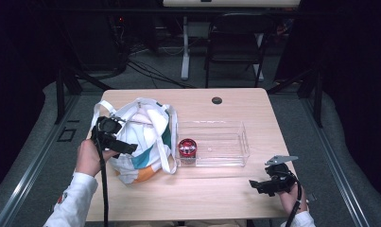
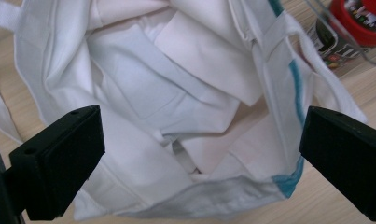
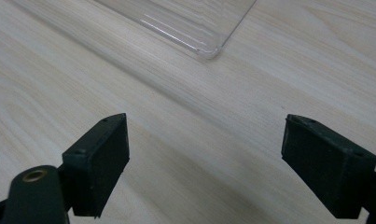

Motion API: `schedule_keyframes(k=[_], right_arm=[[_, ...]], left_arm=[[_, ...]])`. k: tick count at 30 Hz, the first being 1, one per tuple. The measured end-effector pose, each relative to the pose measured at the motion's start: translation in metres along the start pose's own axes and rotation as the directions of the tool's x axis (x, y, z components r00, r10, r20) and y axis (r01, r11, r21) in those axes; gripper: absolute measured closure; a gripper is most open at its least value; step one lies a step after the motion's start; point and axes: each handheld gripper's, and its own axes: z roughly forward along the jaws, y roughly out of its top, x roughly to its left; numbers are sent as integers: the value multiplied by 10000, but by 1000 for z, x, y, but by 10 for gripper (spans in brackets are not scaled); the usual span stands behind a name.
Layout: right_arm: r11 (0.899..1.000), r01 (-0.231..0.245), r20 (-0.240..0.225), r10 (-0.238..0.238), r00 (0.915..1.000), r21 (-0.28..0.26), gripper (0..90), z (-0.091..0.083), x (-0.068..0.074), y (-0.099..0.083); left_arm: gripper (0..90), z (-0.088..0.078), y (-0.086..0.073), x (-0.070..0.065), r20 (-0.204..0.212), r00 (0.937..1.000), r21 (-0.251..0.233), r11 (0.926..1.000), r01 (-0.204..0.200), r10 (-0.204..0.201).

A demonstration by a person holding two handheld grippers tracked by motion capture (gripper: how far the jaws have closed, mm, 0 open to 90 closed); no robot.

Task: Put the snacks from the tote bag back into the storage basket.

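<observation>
- Our left gripper point(image 2: 202, 156) has its jaws spread wide with nothing between them, poised over the open mouth of the cloth bag point(image 2: 176, 107); the bag's inner folds lie in the gap but neither jaw touches the fabric that we can see.
- Our right gripper point(image 3: 204, 163) is also wide open and empty, above bare table point(image 3: 176, 116) near the front right corner, with the corner of the clear tray point(image 3: 195, 28) just ahead of it.
- The bag point(image 1: 141, 142) sits toward the left edge of the table point(image 1: 226, 189), slumped and crumpled, its straps loose over the sides.
- We judge the bag soft, light and floppy: it will fold and slide rather than lift as one piece, so the hem of the mouth or a strap looks the best place to pinch.
- A red-lidded jar point(image 1: 187, 148) stands in the left end of the tray point(image 1: 226, 142), just beside the bag; it looks rigid and smooth.
</observation>
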Motion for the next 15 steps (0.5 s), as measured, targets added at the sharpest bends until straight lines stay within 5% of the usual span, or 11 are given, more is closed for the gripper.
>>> schedule_keyframes(k=[15], right_arm=[[10000,-81,-55,81,10000,10,148,1,1,0]], left_arm=[[0,9,-58,12,0,9980,517,9967,632,-632]])
